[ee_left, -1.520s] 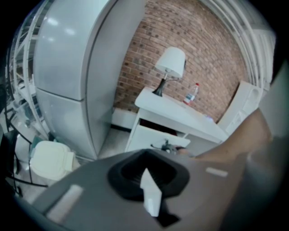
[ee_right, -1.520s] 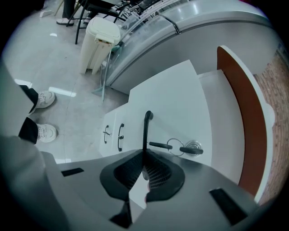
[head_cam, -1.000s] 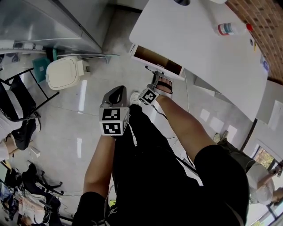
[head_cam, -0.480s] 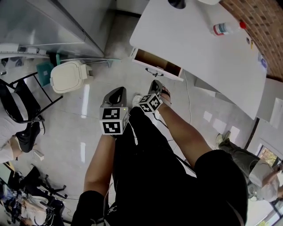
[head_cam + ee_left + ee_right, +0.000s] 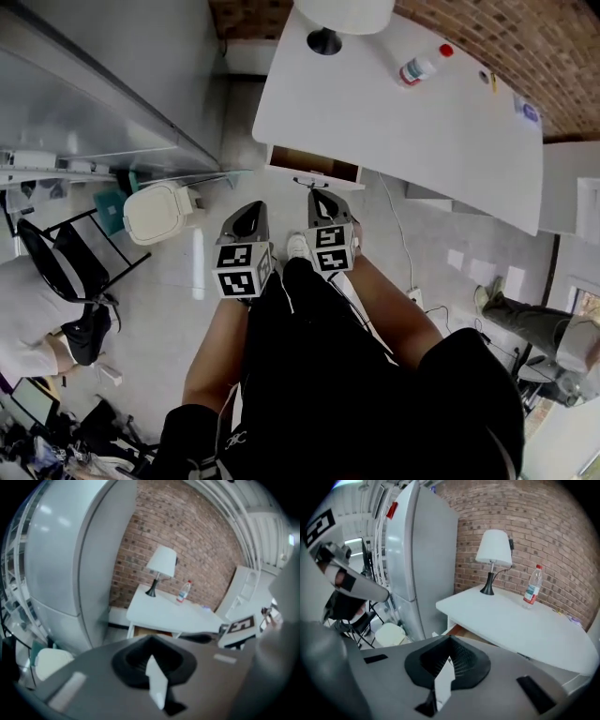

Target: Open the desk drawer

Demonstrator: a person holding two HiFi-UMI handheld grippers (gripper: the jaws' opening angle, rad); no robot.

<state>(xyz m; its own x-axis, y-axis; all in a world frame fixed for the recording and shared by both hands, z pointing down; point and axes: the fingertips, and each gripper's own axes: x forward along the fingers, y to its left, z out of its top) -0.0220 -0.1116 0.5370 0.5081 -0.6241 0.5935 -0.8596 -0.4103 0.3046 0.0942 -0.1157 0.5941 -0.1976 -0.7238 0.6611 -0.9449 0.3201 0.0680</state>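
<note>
My left gripper (image 5: 246,220) and right gripper (image 5: 324,204) are both closed on nothing, held just short of the drawer (image 5: 312,165), which stands pulled out under the bench (image 5: 403,122). A careless nudge to its front could shove it in. The bench edge hides most of its inside, so I can't judge how far out it is.

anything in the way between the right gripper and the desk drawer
Nothing visible does. The right gripper hangs shut and empty in front of the drawer, which already stands partly pulled out under the desk.
</note>
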